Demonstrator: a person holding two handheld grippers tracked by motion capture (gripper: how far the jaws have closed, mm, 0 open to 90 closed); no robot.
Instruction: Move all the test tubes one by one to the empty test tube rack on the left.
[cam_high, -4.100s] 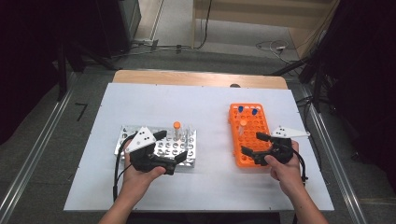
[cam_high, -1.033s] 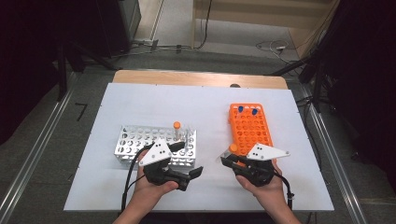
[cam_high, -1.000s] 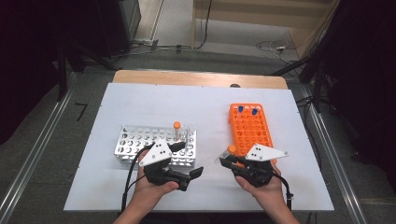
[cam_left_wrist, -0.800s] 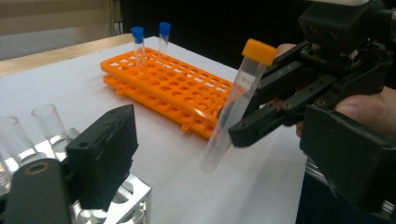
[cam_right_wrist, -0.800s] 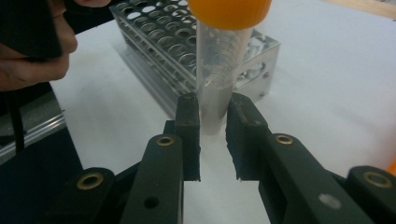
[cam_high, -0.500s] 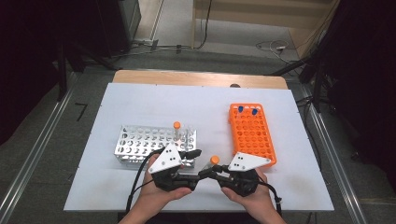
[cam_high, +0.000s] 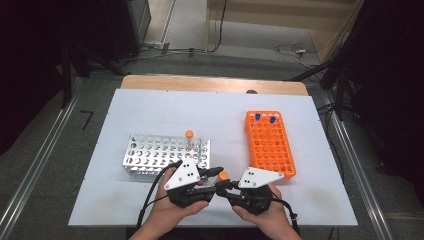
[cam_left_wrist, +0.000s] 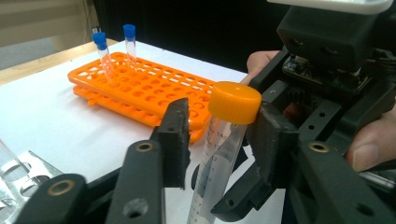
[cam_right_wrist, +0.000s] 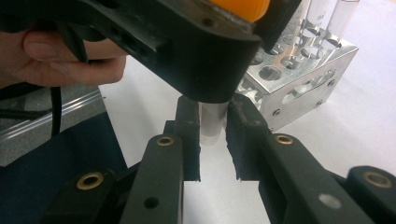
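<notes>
A clear tube with an orange cap (cam_high: 223, 176) stands upright above the table's front edge, between the two hands. My right gripper (cam_right_wrist: 213, 135) is shut on its lower body (cam_right_wrist: 212, 122). My left gripper (cam_left_wrist: 224, 140) has the cap (cam_left_wrist: 235, 101) between its jaws, which have just been closing. The right pad (cam_left_wrist: 273, 140) touches the cap; a gap shows at the left pad (cam_left_wrist: 177, 140). In the high view the left gripper (cam_high: 216, 175) and right gripper (cam_high: 223, 186) meet tip to tip.
A silver rack (cam_high: 150, 156) left of centre holds another orange-capped tube (cam_high: 189, 135) and clear tubes. An orange rack (cam_high: 270, 147) at the right holds two blue-capped tubes (cam_high: 257, 116). The white table top (cam_high: 165, 110) spreads beyond them.
The right hand brought the tube leftward to the left gripper. The left jaws have narrowed around the cap. Both hands now sit together at the front centre.
</notes>
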